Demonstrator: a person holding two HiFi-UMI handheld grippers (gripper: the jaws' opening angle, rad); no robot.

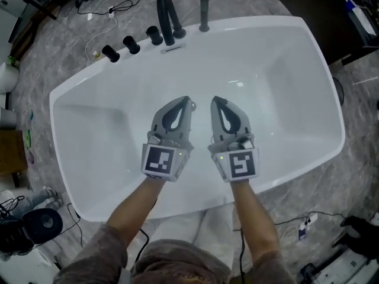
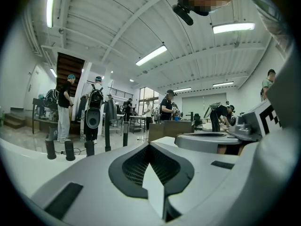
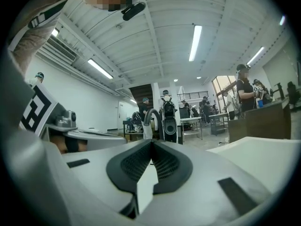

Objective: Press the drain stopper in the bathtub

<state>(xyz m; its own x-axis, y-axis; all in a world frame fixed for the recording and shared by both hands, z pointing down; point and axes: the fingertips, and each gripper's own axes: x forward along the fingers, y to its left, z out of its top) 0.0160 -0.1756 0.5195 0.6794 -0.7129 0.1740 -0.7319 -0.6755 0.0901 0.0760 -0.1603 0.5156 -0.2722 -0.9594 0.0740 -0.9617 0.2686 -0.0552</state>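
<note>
I have both grippers side by side, held over the middle of the white bathtub (image 1: 308, 87), tips aimed toward the black faucet (image 1: 167, 18) on its far rim. The left gripper (image 1: 188, 102) is clenched, its jaws meeting at the tip with nothing between them; the right gripper (image 1: 214, 100) is closed and empty the same way. I cannot make out the drain stopper from any view.

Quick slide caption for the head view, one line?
Left gripper and right gripper, both shut, side by side above the white bathtub, black faucet at its far rim.
</note>
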